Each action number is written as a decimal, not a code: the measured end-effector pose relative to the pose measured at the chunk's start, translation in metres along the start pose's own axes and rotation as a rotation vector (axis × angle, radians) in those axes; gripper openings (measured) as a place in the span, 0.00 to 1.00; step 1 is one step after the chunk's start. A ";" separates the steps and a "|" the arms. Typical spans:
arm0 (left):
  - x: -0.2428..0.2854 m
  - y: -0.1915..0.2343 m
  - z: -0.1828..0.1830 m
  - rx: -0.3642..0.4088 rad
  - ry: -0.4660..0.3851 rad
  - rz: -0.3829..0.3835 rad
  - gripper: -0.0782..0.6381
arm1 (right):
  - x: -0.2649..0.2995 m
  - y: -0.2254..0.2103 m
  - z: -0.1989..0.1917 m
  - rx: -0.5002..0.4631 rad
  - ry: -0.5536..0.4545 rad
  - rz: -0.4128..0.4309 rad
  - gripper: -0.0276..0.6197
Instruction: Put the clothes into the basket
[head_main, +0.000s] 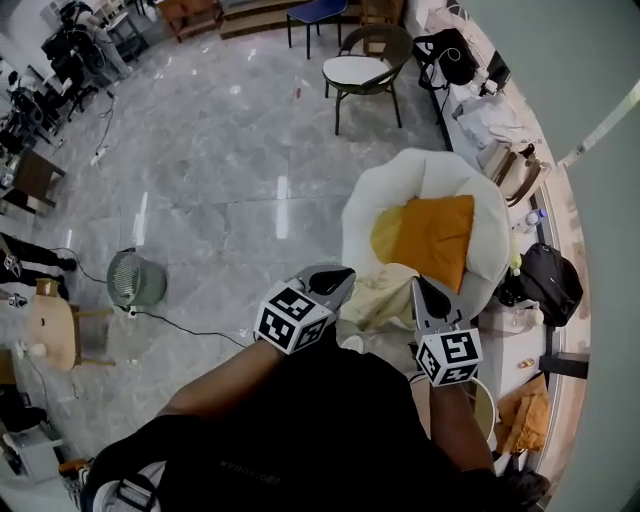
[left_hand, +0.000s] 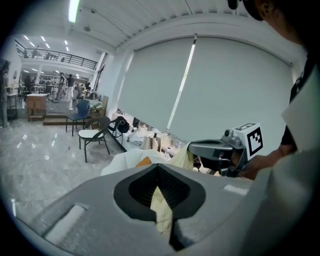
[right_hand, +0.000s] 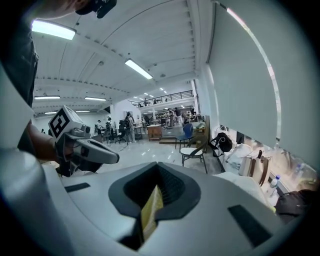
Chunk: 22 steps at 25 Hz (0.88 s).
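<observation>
A pale yellow garment (head_main: 385, 295) hangs stretched between my two grippers, just in front of a white fabric basket (head_main: 375, 195). An orange garment (head_main: 435, 235) lies inside the basket. My left gripper (head_main: 340, 280) is shut on the yellow garment's left end, and the cloth (left_hand: 161, 207) shows pinched between its jaws. My right gripper (head_main: 420, 292) is shut on the right end, with a yellow fold (right_hand: 150, 212) clamped in its jaws. Each gripper view shows the other gripper: the right gripper (left_hand: 212, 149) and the left gripper (right_hand: 97, 152). The basket (left_hand: 122, 161) lies ahead, below both.
A chair with a white seat (head_main: 362, 70) stands beyond the basket. A round floor fan (head_main: 136, 278) sits to the left with its cable on the floor. Bags, a black backpack (head_main: 550, 280) and clutter line the right wall.
</observation>
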<state>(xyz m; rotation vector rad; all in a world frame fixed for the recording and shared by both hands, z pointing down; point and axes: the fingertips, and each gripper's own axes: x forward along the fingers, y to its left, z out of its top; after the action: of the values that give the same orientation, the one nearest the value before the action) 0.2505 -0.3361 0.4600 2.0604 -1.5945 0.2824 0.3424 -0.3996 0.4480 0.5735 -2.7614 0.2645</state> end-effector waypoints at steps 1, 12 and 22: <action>-0.005 0.001 -0.003 -0.007 0.000 0.014 0.11 | 0.001 0.006 -0.001 0.000 0.002 0.018 0.07; -0.064 0.034 -0.009 -0.065 -0.065 0.140 0.11 | 0.038 0.080 0.007 -0.058 0.006 0.191 0.07; -0.170 0.115 -0.040 -0.148 -0.126 0.282 0.11 | 0.101 0.177 0.028 -0.115 0.023 0.299 0.07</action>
<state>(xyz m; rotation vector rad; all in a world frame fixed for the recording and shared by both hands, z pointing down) 0.0983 -0.1932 0.4462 1.7724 -1.9242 0.1303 0.1733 -0.2829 0.4350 0.1268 -2.8104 0.1739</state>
